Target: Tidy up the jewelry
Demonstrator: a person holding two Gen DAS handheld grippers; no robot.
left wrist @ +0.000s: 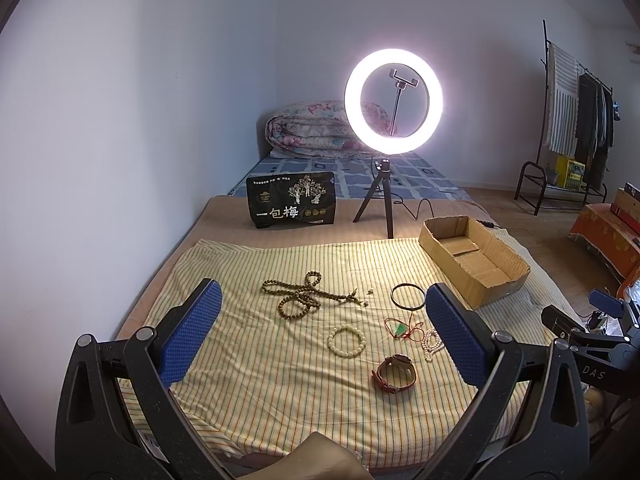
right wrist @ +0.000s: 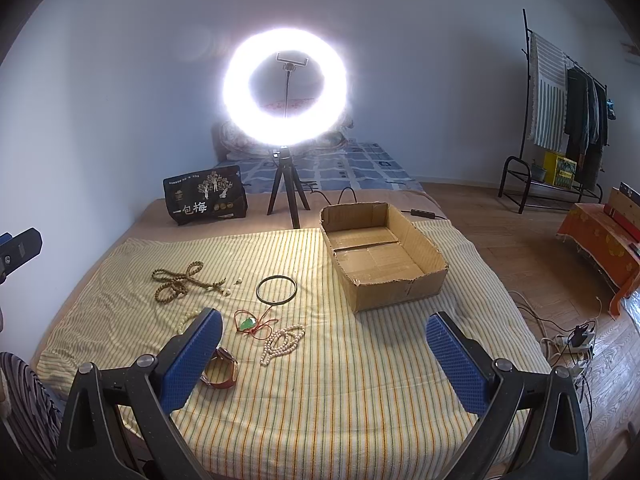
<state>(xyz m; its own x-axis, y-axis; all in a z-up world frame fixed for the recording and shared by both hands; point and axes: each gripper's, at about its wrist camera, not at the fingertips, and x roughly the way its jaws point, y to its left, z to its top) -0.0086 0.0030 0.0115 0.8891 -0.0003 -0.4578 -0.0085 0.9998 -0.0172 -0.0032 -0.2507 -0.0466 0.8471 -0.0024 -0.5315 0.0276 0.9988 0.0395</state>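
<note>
While both tongs [left wrist: 320, 320] [right wrist: 324, 340] gape (empty), jewelry [left wrist: 298, 294] waits.

Plain pale walls [left wrist: 140, 80] meet in a corner behind a lit ring light [left wrist: 393, 101] on a small tripod, the only lamp seen. Behind the ring light, against the corner: a folded floral quilt [left wrist: 312, 130] on a blue patterned sheet [left wrist: 416, 176]. Left of the tripod: a black printed bag [left wrist: 291, 200], upright. The tripod stands on a tan mattress [left wrist: 224, 220]; in front of it lies a yellow striped cloth [right wrist: 360, 380]. Far right of the ring light: a black clothes rack [right wrist: 560, 120] with hung garments, an orange-covered low table [right wrist: 600, 240], wood-plank floor [right wrist: 520, 240], and a power strip [right wrist: 576, 340] with cables.
</note>
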